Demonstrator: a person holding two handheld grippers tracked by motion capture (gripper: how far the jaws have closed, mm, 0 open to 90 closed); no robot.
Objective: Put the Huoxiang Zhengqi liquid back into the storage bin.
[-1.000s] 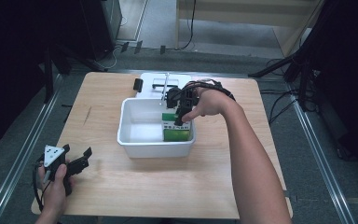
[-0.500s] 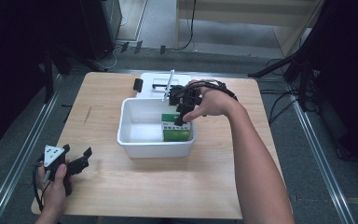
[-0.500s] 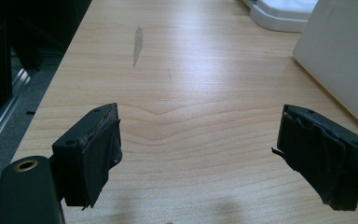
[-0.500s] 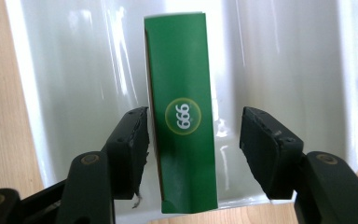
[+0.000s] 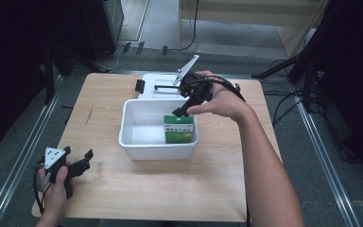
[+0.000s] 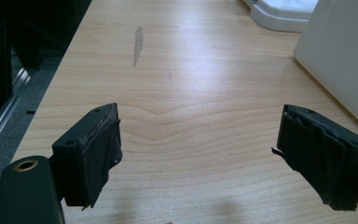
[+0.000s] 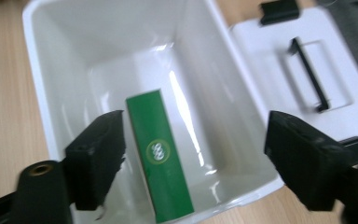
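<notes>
A green box point(image 5: 179, 130) with a white top edge sits in the right part of a white bin point(image 5: 137, 137) at the table's middle. My right gripper point(image 5: 185, 105) hangs open just above the box, with nothing between its fingers. In the right gripper view the green box point(image 7: 161, 156) with a round logo lies below the wide-open gripper point(image 7: 196, 149), inside the bin point(image 7: 60, 65). My left gripper point(image 5: 79, 164) rests open near the front left corner. In the left gripper view that gripper point(image 6: 207, 149) has only bare wood between its jaws.
A white lid point(image 5: 163, 84) with a black handle lies right behind the bin, a small black clip point(image 5: 140, 86) at its left. The lid point(image 7: 307, 56) and the bin wall point(image 6: 345, 56) are near the grippers. The wooden tabletop point(image 5: 123, 198) stretches around them.
My right gripper has lifted a little and tilted back from the green box, which stays in the bin. The left gripper has not moved.
</notes>
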